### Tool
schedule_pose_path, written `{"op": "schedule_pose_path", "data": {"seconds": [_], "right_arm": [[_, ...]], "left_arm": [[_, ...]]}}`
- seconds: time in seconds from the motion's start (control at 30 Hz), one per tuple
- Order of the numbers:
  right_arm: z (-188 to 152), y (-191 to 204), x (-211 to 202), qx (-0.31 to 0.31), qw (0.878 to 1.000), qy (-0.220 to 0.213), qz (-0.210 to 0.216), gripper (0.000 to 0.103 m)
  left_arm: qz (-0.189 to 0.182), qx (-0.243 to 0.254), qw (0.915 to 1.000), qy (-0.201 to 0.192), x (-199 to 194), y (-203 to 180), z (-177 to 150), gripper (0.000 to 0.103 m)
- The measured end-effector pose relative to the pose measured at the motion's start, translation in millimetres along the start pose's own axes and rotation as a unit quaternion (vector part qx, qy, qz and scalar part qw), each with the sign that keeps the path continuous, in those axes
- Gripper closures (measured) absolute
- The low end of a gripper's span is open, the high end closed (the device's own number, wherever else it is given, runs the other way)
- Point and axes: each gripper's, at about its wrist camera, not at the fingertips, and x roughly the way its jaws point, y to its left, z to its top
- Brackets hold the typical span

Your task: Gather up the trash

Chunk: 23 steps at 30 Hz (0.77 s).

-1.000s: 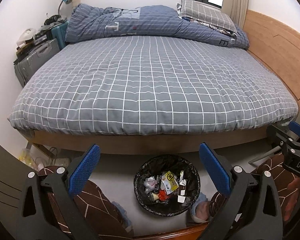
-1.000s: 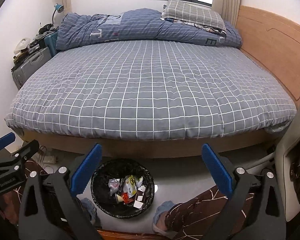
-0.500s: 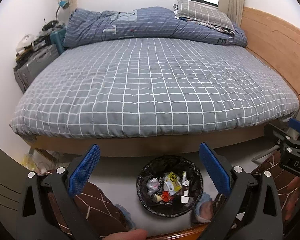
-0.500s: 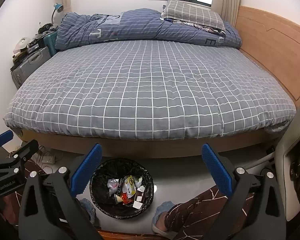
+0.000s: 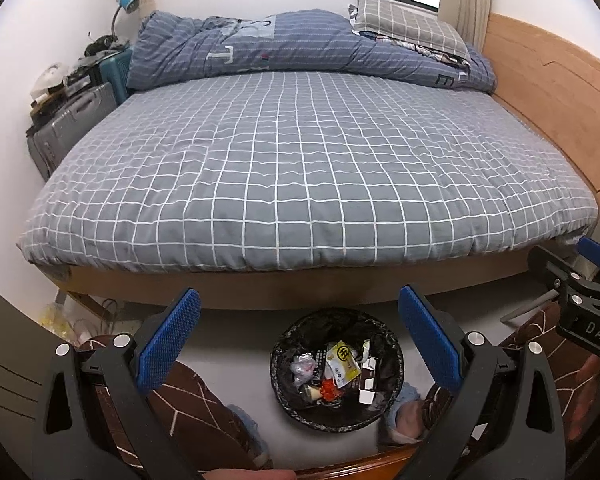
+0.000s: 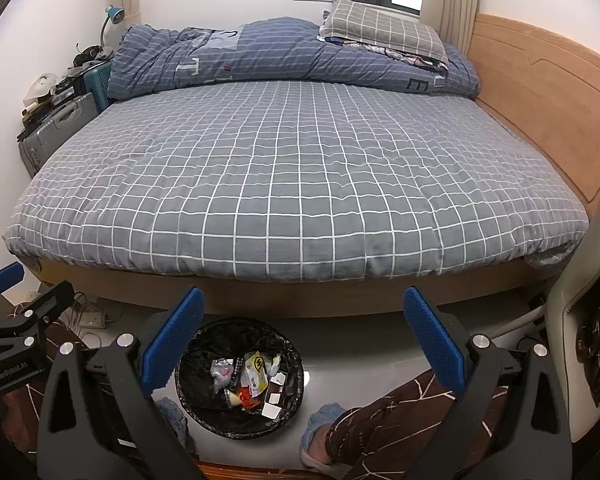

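Note:
A round trash bin with a black liner (image 5: 392,368) stands on the floor in front of the bed, between the person's feet. It holds several wrappers and scraps, among them a yellow packet (image 5: 342,358). The bin also shows in the right wrist view (image 6: 188,372). My left gripper (image 5: 298,336) is open and empty, held above the bin. My right gripper (image 6: 304,338) is open and empty, above and a little right of the bin. Each gripper shows at the edge of the other's view. I see no loose trash on the bed.
A bed with a grey checked cover (image 5: 300,168) fills the view, with a blue duvet (image 5: 300,48) and pillow at the back. Suitcases (image 5: 68,128) stand at the left wall. The wooden headboard (image 5: 560,100) is at right. Cables and a power strip (image 6: 92,318) lie under the bed's left corner.
Both views have tilted up slightly and the left one has shifted; the bin sits a little lower and further right in the left wrist view. Both grippers stay open.

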Motion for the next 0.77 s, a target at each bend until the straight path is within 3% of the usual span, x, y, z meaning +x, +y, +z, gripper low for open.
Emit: {"op": "schedule_pose_path", "data": {"seconds": [0.77], "right_arm": [[-0.2,0.3,-0.1,0.000,1.000,0.000,0.002,0.007]], "left_arm": [[-0.022,-0.006,0.9997,0.007,2.5,0.9,-1.9,0.006]]}}
